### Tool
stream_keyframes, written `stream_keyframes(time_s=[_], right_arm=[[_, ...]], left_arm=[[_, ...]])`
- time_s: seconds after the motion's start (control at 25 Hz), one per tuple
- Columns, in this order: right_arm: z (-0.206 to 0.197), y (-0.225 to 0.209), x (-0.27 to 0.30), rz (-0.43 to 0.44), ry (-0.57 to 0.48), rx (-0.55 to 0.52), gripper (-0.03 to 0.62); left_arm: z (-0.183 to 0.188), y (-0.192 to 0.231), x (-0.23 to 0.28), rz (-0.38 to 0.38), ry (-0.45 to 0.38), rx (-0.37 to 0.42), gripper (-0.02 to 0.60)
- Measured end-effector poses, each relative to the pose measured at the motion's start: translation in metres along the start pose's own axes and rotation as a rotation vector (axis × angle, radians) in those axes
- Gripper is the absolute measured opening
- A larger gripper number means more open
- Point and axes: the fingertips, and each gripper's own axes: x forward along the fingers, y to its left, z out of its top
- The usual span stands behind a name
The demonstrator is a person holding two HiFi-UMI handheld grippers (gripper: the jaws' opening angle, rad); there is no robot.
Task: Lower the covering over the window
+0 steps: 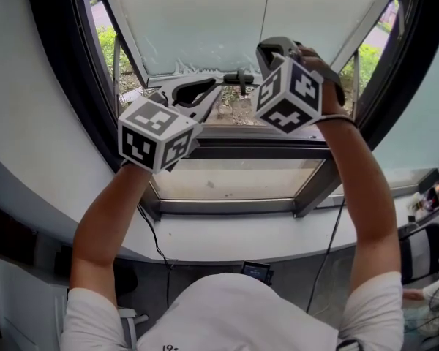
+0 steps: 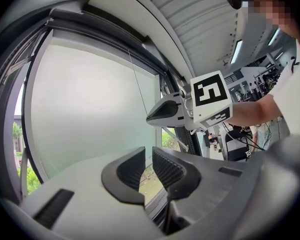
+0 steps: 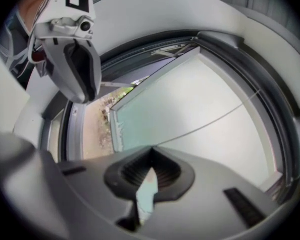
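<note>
A pale translucent covering (image 1: 205,20) hangs over the upper part of the window, and its lower edge leaves a strip of ground outside in sight. A thin cord (image 1: 268,13) runs down in front of it. My right gripper (image 1: 265,48) is raised to the cord's lower end. In the right gripper view the cord (image 3: 215,121) runs straight into the right gripper (image 3: 151,151), whose jaws are pressed together on it. My left gripper (image 1: 214,92) is lower and to the left. In the left gripper view, the left gripper (image 2: 149,156) shows a narrow gap with nothing in it.
A dark window handle (image 1: 239,77) juts out just right of the left gripper's tips. The black window frame (image 1: 58,72) curves round both sides. Below is the white sill (image 1: 234,236), with a black cable (image 1: 155,240) hanging over its edge.
</note>
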Motion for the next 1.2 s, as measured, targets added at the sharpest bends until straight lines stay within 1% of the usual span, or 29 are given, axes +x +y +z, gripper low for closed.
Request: stream_keyframes(time_s=[0.16, 0.4, 0.48, 0.56, 0.68, 0.96, 1.2], right_arm=[[-0.007, 0.026, 0.002, 0.076, 0.033, -0.048, 0.023], [-0.025, 0.053, 0.004, 0.128, 0.090, -0.137, 0.023], [-0.033, 0.068, 0.004, 0.146, 0.106, -0.184, 0.023], [-0.040, 0.083, 0.006, 0.163, 0.114, -0.209, 0.023], [-0.048, 0.096, 0.006, 0.187, 0.126, -0.213, 0.023], [-0.050, 0.111, 0.002, 0.209, 0.126, -0.206, 0.023], [-0.060, 0.134, 0.001, 0.265, 0.154, -0.236, 0.023]], left_arm=[[-0.001, -0.001, 0.000, 0.000, 0.008, 0.021, 0.041], [-0.002, -0.005, 0.001, 0.000, 0.018, 0.060, 0.041], [0.000, -0.006, 0.000, 0.007, 0.014, 0.071, 0.041], [0.003, -0.005, 0.000, 0.019, 0.011, 0.078, 0.041], [0.006, -0.001, 0.000, 0.036, 0.009, 0.085, 0.041], [0.011, 0.005, -0.007, 0.076, -0.004, 0.111, 0.042], [0.022, 0.016, -0.011, 0.115, -0.009, 0.158, 0.046]])
